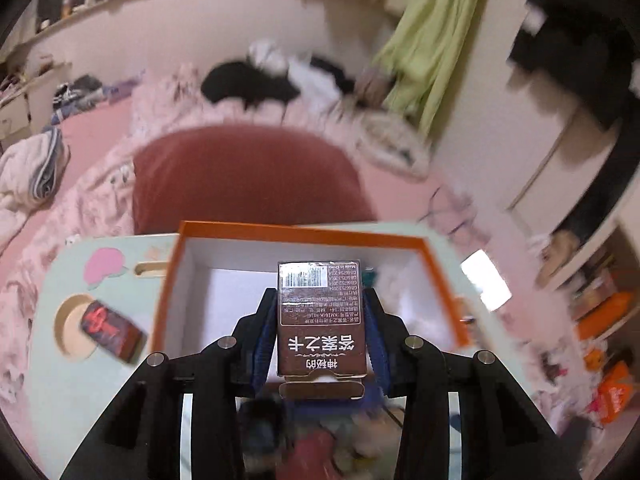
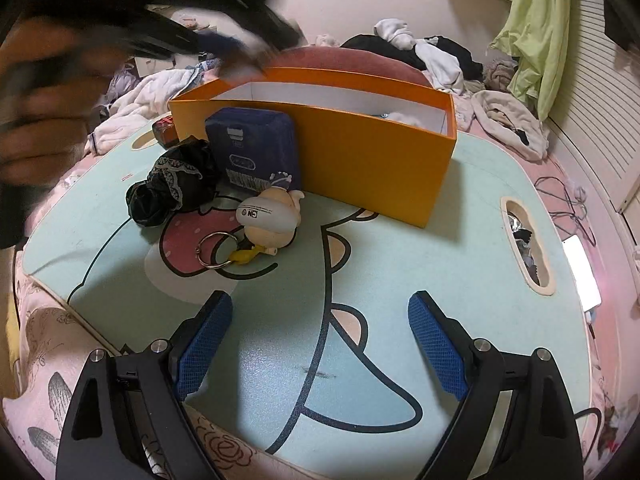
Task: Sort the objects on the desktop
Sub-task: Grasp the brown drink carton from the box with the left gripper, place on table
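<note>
My left gripper is shut on a brown card box with a barcode and white Chinese print, its blue pads pressed on both long sides. It hangs over the open orange box, whose white inside holds something white and teal on the right. In the right wrist view the left gripper is a dark blur above the orange box. My right gripper stands open low over the mint table, nothing between its fingers. A dark blue pack, black lace cloth and doll keychain lie beside the box.
A red-and-black card box lies on the table's left, over a round cutout. A slot is cut into the table's right side, with a lit phone beyond it. Pink bedding, piled clothes and a red cushion surround the table.
</note>
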